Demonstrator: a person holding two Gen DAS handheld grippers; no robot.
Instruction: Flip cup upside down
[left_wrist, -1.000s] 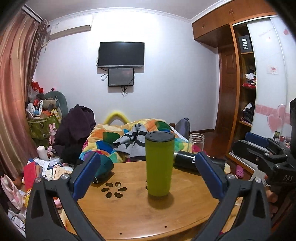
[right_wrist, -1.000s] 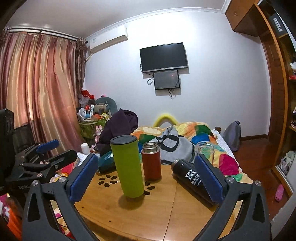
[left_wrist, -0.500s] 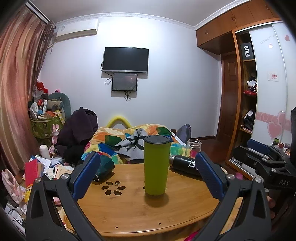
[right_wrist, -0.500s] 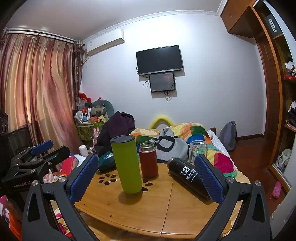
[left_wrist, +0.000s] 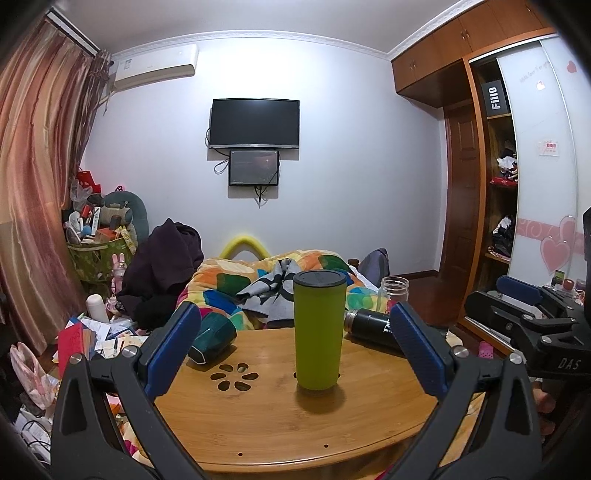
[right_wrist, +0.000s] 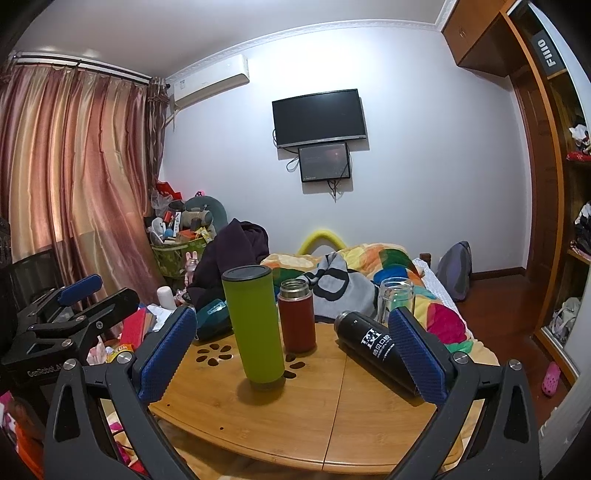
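A tall green cup (left_wrist: 319, 332) with a dark lid stands upright in the middle of a round wooden table (left_wrist: 280, 424). It also shows in the right wrist view (right_wrist: 256, 325). My left gripper (left_wrist: 295, 354) is open and empty, short of the cup, its blue pads wide apart on either side of it. My right gripper (right_wrist: 291, 356) is open and empty, back from the table's near edge, with the cup left of its centre. Each gripper shows at the edge of the other's view, the right (left_wrist: 535, 314) and the left (right_wrist: 70, 306).
A red flask (right_wrist: 296, 315) stands just behind the green cup. A black bottle (right_wrist: 373, 343) lies on its side at the table's right. A clear glass jar (right_wrist: 396, 295) and a dark teal object (left_wrist: 210, 338) sit at the far edge. A bed with a colourful quilt (left_wrist: 266, 280) lies beyond.
Both grippers have drawn back and risen a little from the table, so the cup looks smaller and more of the tabletop shows. The cup has not moved.
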